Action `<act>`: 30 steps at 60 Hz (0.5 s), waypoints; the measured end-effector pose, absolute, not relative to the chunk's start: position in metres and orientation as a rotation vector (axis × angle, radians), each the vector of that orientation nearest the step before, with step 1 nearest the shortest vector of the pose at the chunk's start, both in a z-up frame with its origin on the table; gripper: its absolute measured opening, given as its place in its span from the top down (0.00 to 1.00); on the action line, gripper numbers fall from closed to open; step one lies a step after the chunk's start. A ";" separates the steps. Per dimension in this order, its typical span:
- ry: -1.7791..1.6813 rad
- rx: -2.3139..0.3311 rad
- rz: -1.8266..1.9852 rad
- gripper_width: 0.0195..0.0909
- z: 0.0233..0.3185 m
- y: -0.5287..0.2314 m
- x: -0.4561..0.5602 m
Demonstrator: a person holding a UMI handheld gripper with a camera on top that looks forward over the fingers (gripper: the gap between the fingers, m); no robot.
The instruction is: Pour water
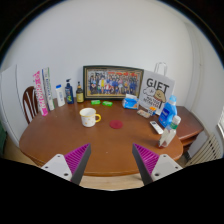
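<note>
Standing beyond the open hand-held gripper (pixel 109 160): white mug (pixel 89 117).

- A round wooden table (pixel 60 140) of reddish-brown colour lies just ahead of the tool and fills most of the space beyond it.
- Behind the table stands a plain white wall (pixel 110 35), evenly lit, without strong shadows.
- A framed picture (pixel 112 82) leans against this wall at the far edge of the table, straight ahead of the tool.
- To the right of it stands a white sign (pixel 157 92) with the word "GIFT".
- Far to the left, beyond the table edge, the back of a wooden chair (pixel 29 101) shows.
- Books (pixel 42 89) stand upright at the far left of the table.
</note>
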State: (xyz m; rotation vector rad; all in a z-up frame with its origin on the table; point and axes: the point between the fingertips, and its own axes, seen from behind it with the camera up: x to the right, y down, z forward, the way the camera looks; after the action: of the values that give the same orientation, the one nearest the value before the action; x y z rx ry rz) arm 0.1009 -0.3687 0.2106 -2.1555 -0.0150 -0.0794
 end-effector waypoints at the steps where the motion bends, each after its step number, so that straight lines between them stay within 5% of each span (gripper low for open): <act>1: -0.007 -2.158 -0.083 0.07 0.207 -0.367 0.109; 30: 0.029 -2.077 -0.134 0.07 0.144 -0.270 0.273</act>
State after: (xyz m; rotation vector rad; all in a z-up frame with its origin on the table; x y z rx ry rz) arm 0.2730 -0.2701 0.1437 -2.0772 0.0292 -0.1339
